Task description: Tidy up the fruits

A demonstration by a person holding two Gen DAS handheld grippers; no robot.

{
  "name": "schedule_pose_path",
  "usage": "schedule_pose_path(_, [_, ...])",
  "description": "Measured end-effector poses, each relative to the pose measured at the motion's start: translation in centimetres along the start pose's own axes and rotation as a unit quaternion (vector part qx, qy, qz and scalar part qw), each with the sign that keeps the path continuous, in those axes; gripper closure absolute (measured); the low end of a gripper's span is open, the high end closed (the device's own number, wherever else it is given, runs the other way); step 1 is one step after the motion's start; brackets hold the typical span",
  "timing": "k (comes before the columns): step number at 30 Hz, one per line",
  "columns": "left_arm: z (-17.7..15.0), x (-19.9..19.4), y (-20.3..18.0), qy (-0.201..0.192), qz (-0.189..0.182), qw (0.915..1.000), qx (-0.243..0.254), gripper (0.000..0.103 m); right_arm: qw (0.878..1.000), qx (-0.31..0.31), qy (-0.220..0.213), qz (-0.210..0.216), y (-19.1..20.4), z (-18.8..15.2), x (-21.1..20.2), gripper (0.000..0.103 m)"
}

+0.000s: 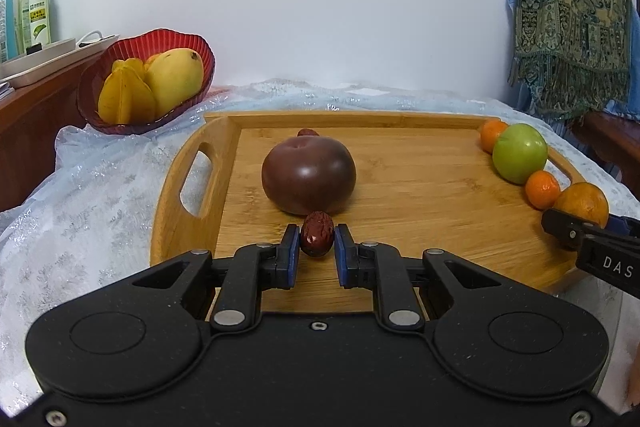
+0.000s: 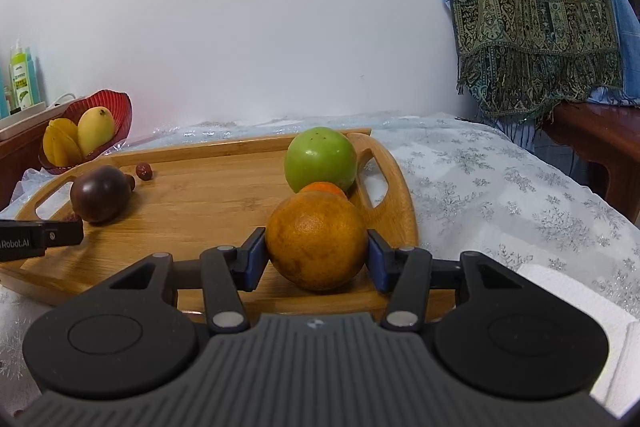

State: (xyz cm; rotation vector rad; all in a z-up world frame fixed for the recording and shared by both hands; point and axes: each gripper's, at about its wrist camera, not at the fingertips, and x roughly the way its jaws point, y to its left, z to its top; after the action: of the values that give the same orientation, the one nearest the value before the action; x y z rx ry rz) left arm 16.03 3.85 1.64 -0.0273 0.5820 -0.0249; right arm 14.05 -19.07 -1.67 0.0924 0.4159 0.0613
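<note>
My left gripper [image 1: 317, 241] is shut on a wrinkled red date [image 1: 317, 238], low over the wooden tray [image 1: 420, 187], just in front of a dark purple round fruit [image 1: 309, 175]. Another date [image 1: 308, 133] peeks out behind that fruit. My right gripper [image 2: 317, 255] is shut on a large orange [image 2: 316, 243] at the tray's [image 2: 200, 195] right end. Behind the orange sit a small mandarin [image 2: 323, 188] and a green apple [image 2: 320, 159]. In the left wrist view the green apple [image 1: 519, 153] lies between two mandarins [image 1: 542, 189].
A red bowl [image 1: 120, 55] holding a mango [image 1: 176, 77] and a starfruit [image 1: 126, 95] stands at the back left on the pale snowflake cloth [image 2: 500, 187]. Bottles [image 1: 36, 11] stand on a wooden shelf at far left. A patterned shawl [image 2: 528, 7] hangs at the right.
</note>
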Motion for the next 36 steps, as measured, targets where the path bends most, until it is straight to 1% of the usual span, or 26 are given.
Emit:
schedule_pose_path(13, [0.05,0.90,0.26,0.010,0.004,0.9999,-0.010,0.085,1.000,-0.002,0.004,0.002,-0.01,-0.01,0.08,0.047])
schedule_pose_path(36, [-0.05,0.96,-0.03,0.010,0.006,0.9999,-0.003,0.084,1.000,-0.003,0.006,0.002,0.04,0.01,0.14,0.045])
